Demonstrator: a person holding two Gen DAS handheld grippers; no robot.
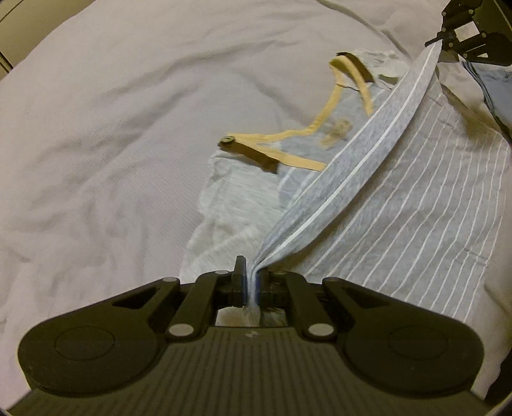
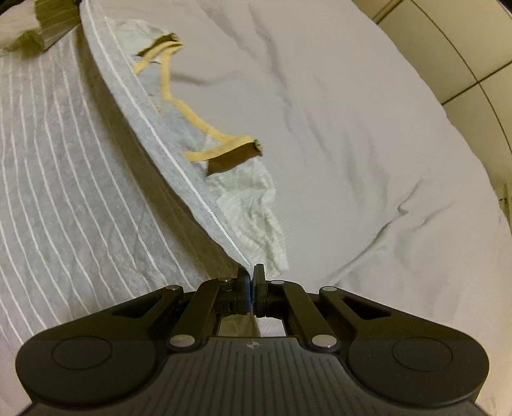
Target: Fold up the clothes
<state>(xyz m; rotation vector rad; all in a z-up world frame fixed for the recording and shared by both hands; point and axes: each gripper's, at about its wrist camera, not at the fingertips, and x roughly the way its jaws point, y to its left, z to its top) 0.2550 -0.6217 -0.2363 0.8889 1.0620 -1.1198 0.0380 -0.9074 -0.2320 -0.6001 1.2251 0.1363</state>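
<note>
A grey garment with thin white stripes [image 1: 416,179] lies on the bed, its lifted edge [image 1: 352,153] stretched taut between my two grippers. My left gripper [image 1: 251,272] is shut on one end of that edge. The right gripper [image 1: 448,35] shows at the top right of the left wrist view, holding the other end. In the right wrist view my right gripper [image 2: 250,278] is shut on the striped garment [image 2: 64,153] at the hem corner. Under the lifted edge lie yellow-tan trim straps [image 1: 320,128] with brown tabs [image 2: 233,156] and a pale lining [image 2: 252,204].
A white, wrinkled bed sheet [image 1: 112,128] covers the surface on the open side [image 2: 368,128]. A blue cloth [image 1: 492,83] lies at the far right. An olive striped cloth [image 2: 48,19] sits at the top left. Tiled floor [image 2: 464,48] shows beyond the bed edge.
</note>
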